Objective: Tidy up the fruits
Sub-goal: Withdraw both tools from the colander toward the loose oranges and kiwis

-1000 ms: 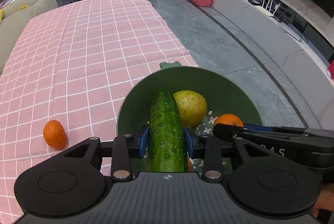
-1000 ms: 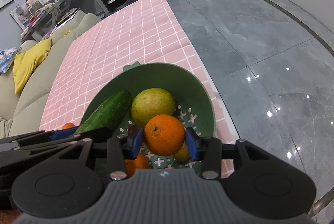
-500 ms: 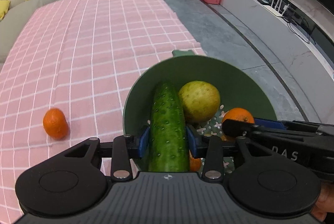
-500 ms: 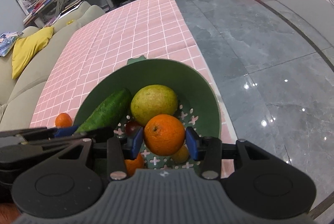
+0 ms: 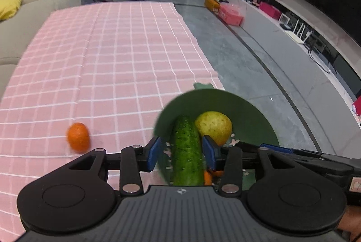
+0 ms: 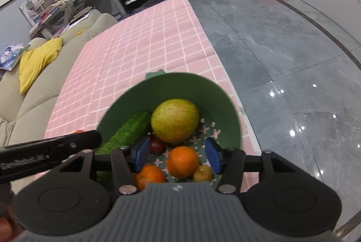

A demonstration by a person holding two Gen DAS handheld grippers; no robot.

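Note:
A green bowl [image 5: 225, 95] [image 6: 203, 81] stands on the pink checked cloth [image 5: 112, 61]. In it lie a cucumber [image 5: 186, 151] [image 6: 128, 131], a yellow-green pear [image 5: 214, 126] [image 6: 174, 121], an orange [image 6: 182, 161] and smaller fruits. My left gripper [image 5: 182, 154] hovers over the cucumber with its jaws opening; a gap shows at the left pad. The jaws of my right gripper [image 6: 177, 155] are opening too, and the orange rests in the bowl between the pads, touching neither. A mandarin [image 5: 77, 137] lies on the cloth left of the bowl.
The bowl sits close to the table's right edge, with grey floor [image 6: 282, 61] beyond. A beige sofa [image 6: 33, 88] with a yellow cushion [image 6: 36, 59] runs along the left side. A second orange [image 6: 150, 176], a small yellow fruit [image 6: 203, 173] and a dark red one [image 6: 157, 145] are in the bowl.
Both grippers' jaws have widened. The right one has let go of the orange, which now lies lower in the bowl. The left one has released the cucumber and drawn back and up.

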